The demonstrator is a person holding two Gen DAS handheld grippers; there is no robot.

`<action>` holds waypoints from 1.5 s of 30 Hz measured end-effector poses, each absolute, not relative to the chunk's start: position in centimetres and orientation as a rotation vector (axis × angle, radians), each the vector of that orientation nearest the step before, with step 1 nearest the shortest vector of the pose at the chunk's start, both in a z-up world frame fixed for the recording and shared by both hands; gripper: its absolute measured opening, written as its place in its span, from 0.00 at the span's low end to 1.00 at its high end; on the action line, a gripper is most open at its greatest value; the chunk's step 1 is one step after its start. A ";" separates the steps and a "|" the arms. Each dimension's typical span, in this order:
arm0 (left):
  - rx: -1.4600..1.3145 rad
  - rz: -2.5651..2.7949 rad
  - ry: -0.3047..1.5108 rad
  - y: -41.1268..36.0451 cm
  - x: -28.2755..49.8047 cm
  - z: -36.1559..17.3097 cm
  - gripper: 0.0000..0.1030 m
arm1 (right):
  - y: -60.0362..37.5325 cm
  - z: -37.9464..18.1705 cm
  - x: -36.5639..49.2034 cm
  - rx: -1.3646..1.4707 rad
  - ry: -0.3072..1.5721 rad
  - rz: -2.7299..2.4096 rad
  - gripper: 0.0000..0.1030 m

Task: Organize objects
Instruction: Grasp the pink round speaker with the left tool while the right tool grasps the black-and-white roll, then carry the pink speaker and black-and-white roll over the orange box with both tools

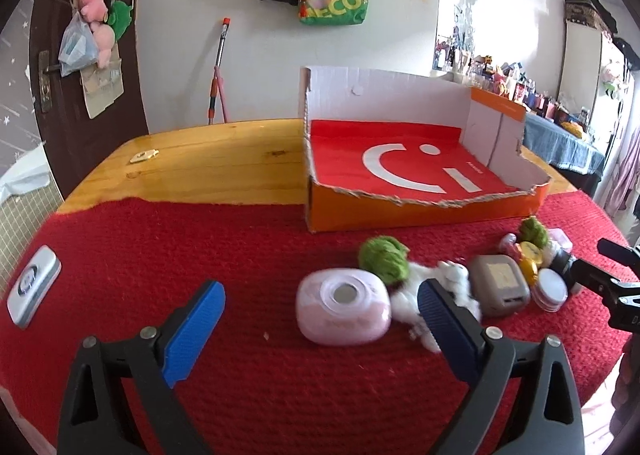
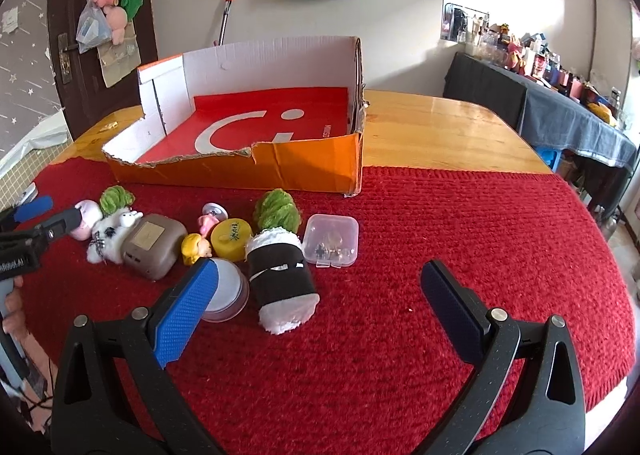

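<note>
- Cardboard box [image 2: 308,169]: orange outside, white walls, red floor w/ white smile logo
- Knitted mat [image 2: 440,255]: deep red
- Sushi plush [image 2: 280,275]: black band, white ends, green top
- Round tin [image 2: 231,241]: yellow
- Tabletop [image 1: 208,159]: honey wood

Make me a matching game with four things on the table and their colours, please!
Things:
1. cardboard box
2. round case
3. small square box
4. speaker

Colours:
A. see-through
B. grey-brown
C. orange outside, red inside
D. pale pink

Right pairs: 1-C, 2-D, 3-A, 4-B.

All four rest on the red mat; the cardboard box sits at its far edge.
</note>
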State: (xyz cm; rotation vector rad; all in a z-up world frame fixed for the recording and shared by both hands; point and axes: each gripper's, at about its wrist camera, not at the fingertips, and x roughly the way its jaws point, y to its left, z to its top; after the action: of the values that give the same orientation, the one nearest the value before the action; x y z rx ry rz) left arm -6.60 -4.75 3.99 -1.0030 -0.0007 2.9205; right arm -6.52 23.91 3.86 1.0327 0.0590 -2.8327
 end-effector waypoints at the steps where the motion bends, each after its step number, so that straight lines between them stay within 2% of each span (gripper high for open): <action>1: -1.014 2.918 0.020 -4.8 -6.9 4.0 0.96 | 23.8 3.8 -6.7 1.038 0.063 -2.831 1.00; 4: -1.061 2.883 0.033 -5.1 -7.6 3.7 0.94 | 23.8 3.5 -6.9 1.054 0.051 -2.829 0.97; 6: -1.105 2.836 0.006 -5.3 -8.1 3.3 0.89 | 24.0 3.3 -7.2 1.074 0.034 -2.825 0.93; 14: -1.194 2.754 -0.081 -5.9 -8.9 2.2 0.81 | 24.4 2.8 -7.4 1.103 -0.013 -2.794 0.84; 19: -1.179 2.753 -0.044 -5.4 -8.6 2.2 0.74 | 24.5 2.7 -7.3 1.110 -0.075 -2.757 0.69; 25: -1.160 2.742 0.007 -5.0 -8.3 2.2 0.61 | 25.2 2.7 -7.4 1.117 -0.157 -2.695 0.51; 27: -1.156 2.742 0.022 -4.9 -8.2 2.2 0.53 | 25.2 2.7 -7.4 1.114 -0.167 -2.679 0.44; 30: -1.143 2.747 0.057 -4.7 -8.0 2.2 0.53 | 24.9 2.6 -7.1 1.111 -0.145 -2.664 0.33; 45: -1.079 2.755 0.031 -4.5 -6.5 3.9 0.53 | 24.5 4.2 -6.0 1.040 -0.127 -2.673 0.33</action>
State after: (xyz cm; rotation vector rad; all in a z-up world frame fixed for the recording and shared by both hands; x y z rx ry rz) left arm -6.46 -4.54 3.87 -1.0793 0.0306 2.7549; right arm -5.97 24.46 4.24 1.0404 -0.1266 -2.6729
